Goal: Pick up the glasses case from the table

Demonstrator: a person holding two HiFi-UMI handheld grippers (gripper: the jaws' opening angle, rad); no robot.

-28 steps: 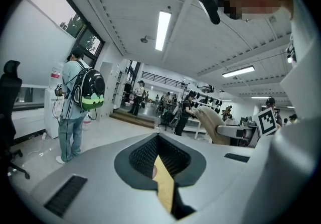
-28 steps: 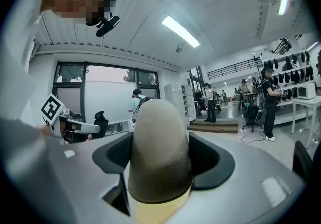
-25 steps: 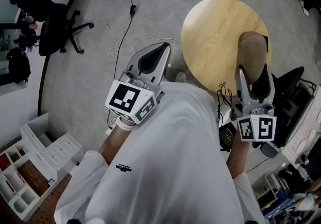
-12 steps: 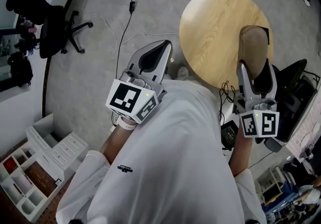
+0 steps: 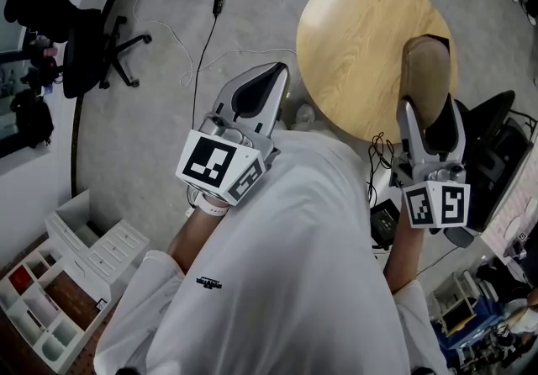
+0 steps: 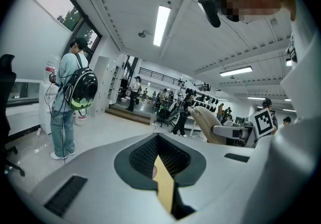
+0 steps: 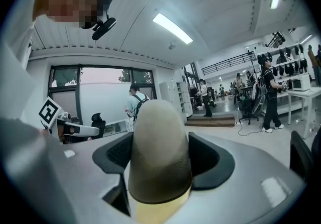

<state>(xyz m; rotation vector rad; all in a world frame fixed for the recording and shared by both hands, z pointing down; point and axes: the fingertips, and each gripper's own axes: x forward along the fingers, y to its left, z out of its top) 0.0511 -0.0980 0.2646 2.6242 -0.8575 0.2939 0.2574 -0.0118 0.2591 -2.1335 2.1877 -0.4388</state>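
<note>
The tan glasses case (image 5: 424, 66) stands upright between the jaws of my right gripper (image 5: 429, 110), which is shut on its lower end. It hangs above the right edge of the round wooden table (image 5: 353, 29). In the right gripper view the case (image 7: 159, 142) fills the space between the dark pads. My left gripper (image 5: 271, 76) is held up beside the table's left edge, shut with nothing in it. In the left gripper view its jaws meet in front of the camera, and the case (image 6: 204, 123) shows off to the right.
A black office chair (image 5: 88, 45) and a loose cable (image 5: 206, 37) are on the grey floor to the left. White drawer boxes (image 5: 67, 268) stand at the lower left. Dark equipment (image 5: 496, 155) sits right of the table. People stand in the room beyond.
The head view has drifted a little, so the table sits slightly higher in frame. Both grippers keep their poses, and the right one still holds the case.
</note>
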